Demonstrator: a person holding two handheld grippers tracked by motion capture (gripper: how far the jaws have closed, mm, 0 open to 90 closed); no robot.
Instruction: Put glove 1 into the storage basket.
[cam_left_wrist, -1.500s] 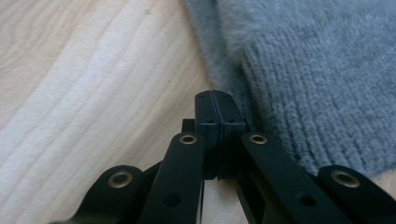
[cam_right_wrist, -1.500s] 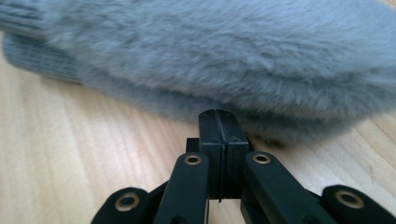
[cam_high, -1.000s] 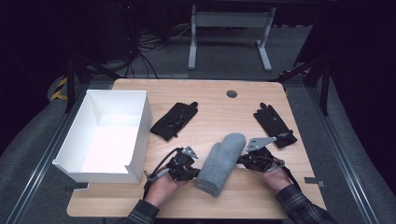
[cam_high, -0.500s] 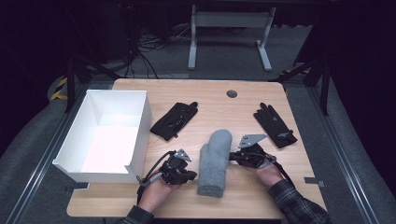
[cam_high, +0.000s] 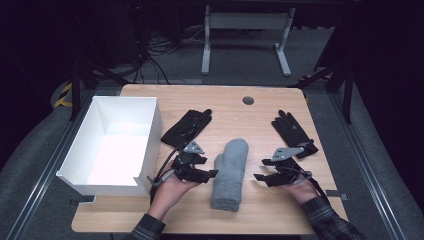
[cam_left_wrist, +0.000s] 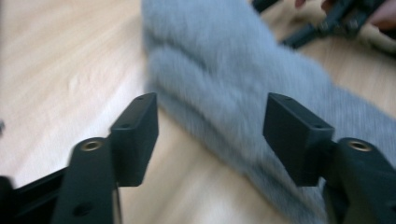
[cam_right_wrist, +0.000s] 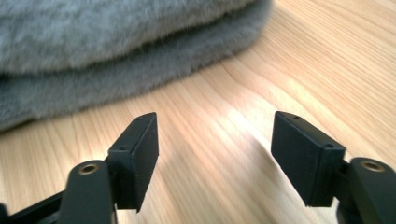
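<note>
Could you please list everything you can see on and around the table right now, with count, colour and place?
Table: one, light wood, centre of the high view.
Box: one, white, open-topped, at the table's left edge.
Mittens: grey, fluffy, apparently two stacked, near the front middle, between the tongs.
Gloves: two, black; one beside the box, one at the right.
Grommet: one, dark, round, far side of the table.
Desk frame: one, pale grey, on the floor behind.
Cables: several, dark, on the floor, back left.
Left tongs: black, open, left of the mittens.
Right tongs: black, open, right of them.
</note>
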